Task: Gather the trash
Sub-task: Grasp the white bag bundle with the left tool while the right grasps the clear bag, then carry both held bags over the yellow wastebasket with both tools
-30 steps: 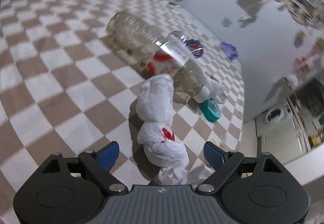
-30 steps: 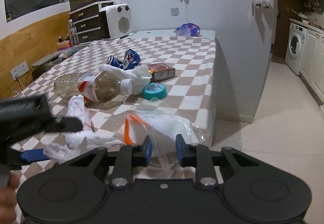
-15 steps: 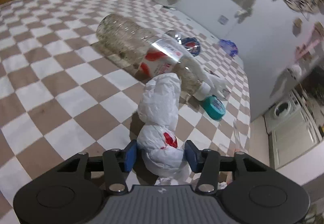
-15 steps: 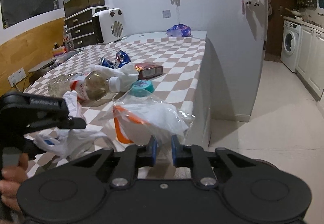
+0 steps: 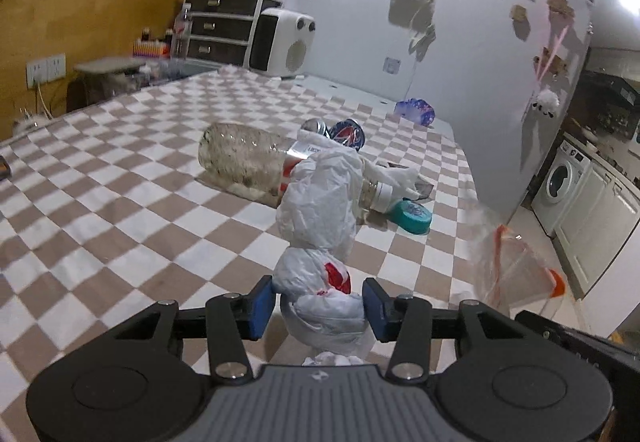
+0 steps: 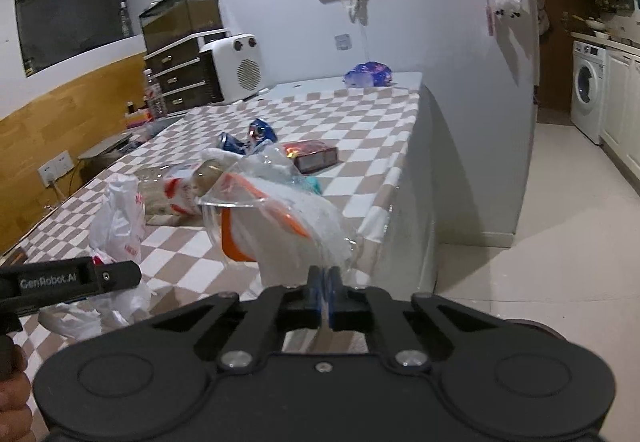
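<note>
My left gripper [image 5: 318, 302] is shut on the lower end of a crumpled white plastic bag [image 5: 320, 210] with red print, which rises off the checkered tablecloth [image 5: 100, 202]. Behind the bag a clear plastic bottle [image 5: 244, 158] lies on its side, its white cap by a teal lid [image 5: 412, 218]. My right gripper [image 6: 324, 282] is shut on the edge of a clear plastic bag [image 6: 280, 218] with an orange strip, held up over the table's near right corner. That clear bag [image 5: 508, 266] also shows at the right of the left wrist view.
A crushed blue can [image 5: 344, 132] and a red box [image 6: 314, 156] lie beyond the bottle. A purple-blue packet [image 5: 414, 110] sits at the table's far end by a white heater [image 5: 284, 42]. The table edge drops to a tiled floor on the right, with a washing machine [image 6: 588, 90] beyond.
The left jaws closed from wide open onto the white bag, and the view rolled level and rose. The right jaws closed fully on the clear bag, which came up off the table.
</note>
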